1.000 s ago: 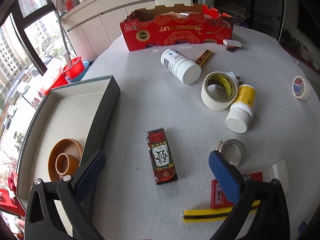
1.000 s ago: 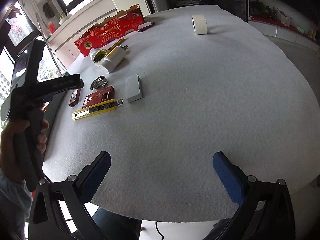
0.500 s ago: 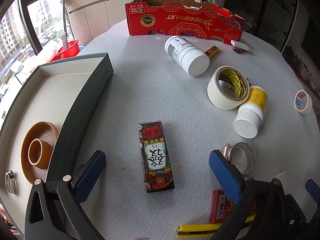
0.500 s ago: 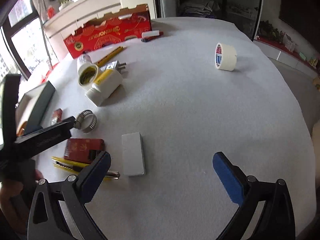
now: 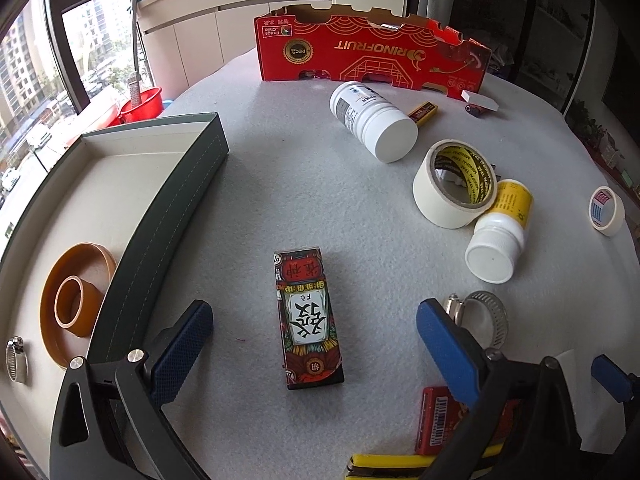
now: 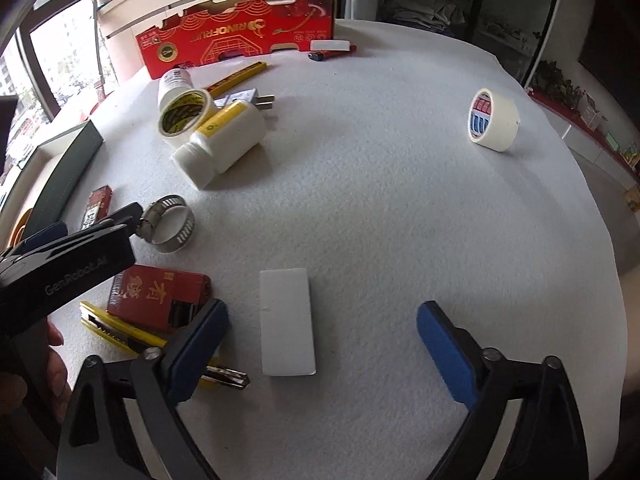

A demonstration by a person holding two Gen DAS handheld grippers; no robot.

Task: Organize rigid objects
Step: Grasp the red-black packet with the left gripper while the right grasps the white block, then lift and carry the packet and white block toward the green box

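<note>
Lying between left gripper [image 5: 312, 344] pads: patterned box [image 5: 308, 316].

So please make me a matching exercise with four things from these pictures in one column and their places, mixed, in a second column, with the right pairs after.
Things:
1. orange ring
2. patterned box
3. white block
4. yellow-label bottle

Places:
A. on the table between the fingers of the open right tool
B. lying on its side against the big tape roll
C. inside the green tray
D. on the table between the fingers of the open left tool

Pairs: 1-C, 2-D, 3-A, 4-B
</note>
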